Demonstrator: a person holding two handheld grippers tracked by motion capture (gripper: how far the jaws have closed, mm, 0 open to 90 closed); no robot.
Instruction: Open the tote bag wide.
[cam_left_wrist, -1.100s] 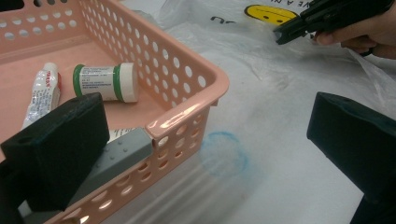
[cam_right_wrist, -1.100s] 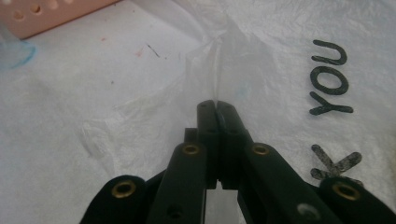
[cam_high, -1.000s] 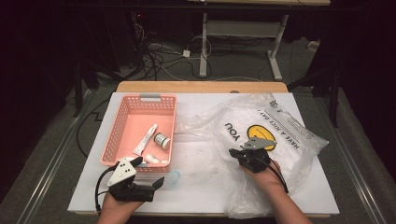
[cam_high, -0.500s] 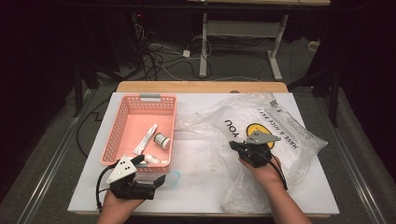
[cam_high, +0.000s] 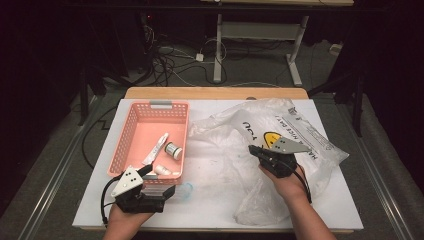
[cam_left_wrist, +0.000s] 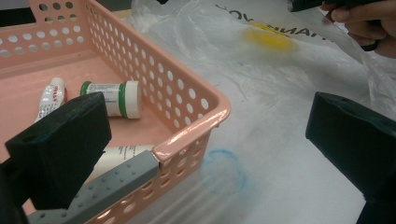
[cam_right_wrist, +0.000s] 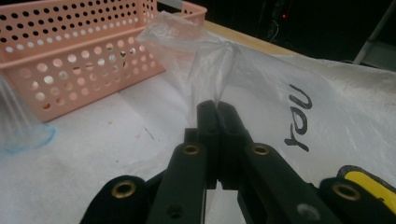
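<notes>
**We pinch the thin clear plastic bag with the right tool and lift a fold of it off the table.**

The clear plastic bag with black lettering and a yellow smiley (cam_high: 280, 135) lies spread over the right half of the white table (cam_high: 215, 200), just beside the pink perforated plastic basket (cam_high: 131, 145). We judge it light, limp and slippery: it crumples rather than holds shape, so a gathered fold near the mouth is the best hold. Our right tool (cam_right_wrist: 217, 108) is clenched on such a twisted fold. Our left tool (cam_left_wrist: 205, 135) stands released, jaws wide, at the basket's near corner. The tabletop looks smooth, faintly stained; beyond it the room is dark, with cables on the floor.
</notes>
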